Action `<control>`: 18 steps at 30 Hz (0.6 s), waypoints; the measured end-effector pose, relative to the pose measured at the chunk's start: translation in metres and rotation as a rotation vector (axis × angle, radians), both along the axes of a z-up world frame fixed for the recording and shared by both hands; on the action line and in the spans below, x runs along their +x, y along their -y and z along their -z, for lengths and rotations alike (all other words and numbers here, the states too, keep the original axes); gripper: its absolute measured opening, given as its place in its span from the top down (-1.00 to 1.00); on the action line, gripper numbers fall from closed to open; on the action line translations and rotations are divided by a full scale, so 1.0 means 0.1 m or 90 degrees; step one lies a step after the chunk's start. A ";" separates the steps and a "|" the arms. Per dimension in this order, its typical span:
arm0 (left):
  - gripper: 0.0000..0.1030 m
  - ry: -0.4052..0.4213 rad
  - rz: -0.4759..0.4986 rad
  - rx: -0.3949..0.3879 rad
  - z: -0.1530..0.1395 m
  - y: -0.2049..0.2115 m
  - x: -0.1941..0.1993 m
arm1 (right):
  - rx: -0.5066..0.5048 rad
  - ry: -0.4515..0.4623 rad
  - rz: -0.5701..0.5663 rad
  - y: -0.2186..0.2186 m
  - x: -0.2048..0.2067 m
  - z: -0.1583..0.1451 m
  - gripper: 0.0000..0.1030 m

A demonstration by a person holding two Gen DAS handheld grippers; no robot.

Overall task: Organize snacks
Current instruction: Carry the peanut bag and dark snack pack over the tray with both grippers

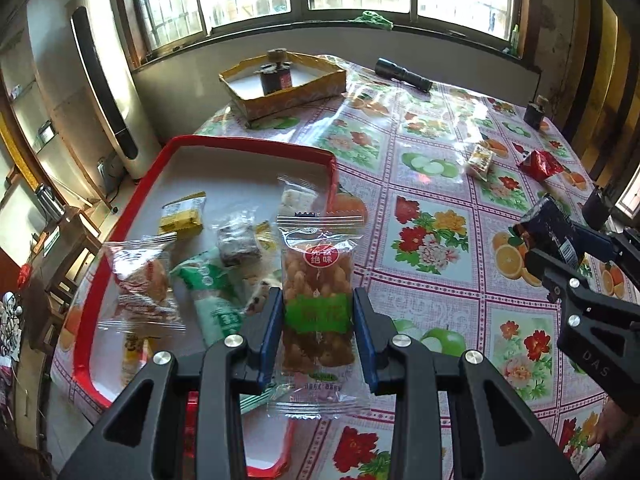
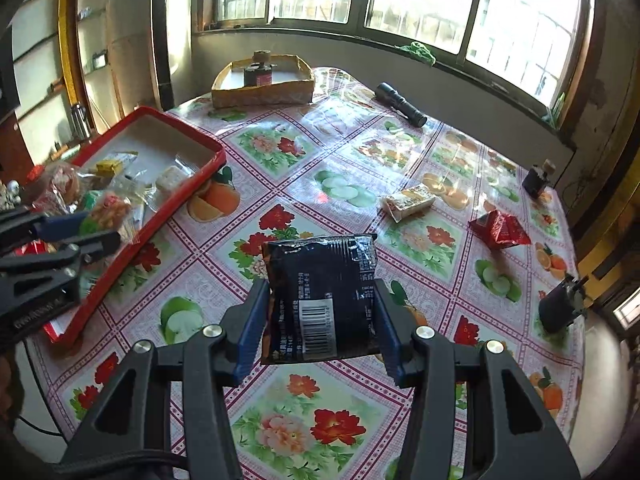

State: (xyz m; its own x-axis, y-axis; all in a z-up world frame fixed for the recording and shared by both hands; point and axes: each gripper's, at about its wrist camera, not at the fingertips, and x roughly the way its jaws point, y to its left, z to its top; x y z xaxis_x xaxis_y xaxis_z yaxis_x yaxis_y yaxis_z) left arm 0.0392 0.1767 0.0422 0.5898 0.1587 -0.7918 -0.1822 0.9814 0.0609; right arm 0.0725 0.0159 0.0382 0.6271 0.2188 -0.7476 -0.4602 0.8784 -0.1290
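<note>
The left claw (image 1: 316,320) is clamping a clear packet of fried twists (image 1: 317,304), long axis pointing away, right over the red tray's (image 1: 256,145) near corner; the right claw (image 2: 320,312) is gripping a dark packet (image 2: 322,292) over mid-surface, the tray lying leftward; two snacks (image 2: 408,200) are waiting toward the far right edge

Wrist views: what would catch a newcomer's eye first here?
Each gripper holds a snack above the flowered tablecloth: the left gripper a clear packet of fried twists, the right gripper a black packet. To the left, a red tray already holds several wrapped snacks.
</note>
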 end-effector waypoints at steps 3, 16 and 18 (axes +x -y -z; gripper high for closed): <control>0.35 0.008 -0.017 0.004 -0.07 -0.13 -0.07 | -0.020 0.005 -0.015 -0.12 -0.05 0.01 -0.01; 0.35 0.008 -0.096 0.002 -0.21 -0.74 -0.29 | -0.064 -0.072 -0.189 -0.74 -0.61 0.21 -0.01; 0.35 0.007 -0.101 0.001 -0.22 -0.78 -0.29 | -0.039 -0.106 -0.229 -0.79 -0.74 0.21 -0.01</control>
State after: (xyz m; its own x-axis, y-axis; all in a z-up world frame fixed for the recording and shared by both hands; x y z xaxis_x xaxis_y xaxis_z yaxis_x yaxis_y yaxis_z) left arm 0.0098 0.2546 0.0641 0.5658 0.2519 -0.7851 -0.3363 0.9399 0.0592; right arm -0.0015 0.0949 0.0167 0.3879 0.3545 -0.8508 -0.7557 0.6508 -0.0734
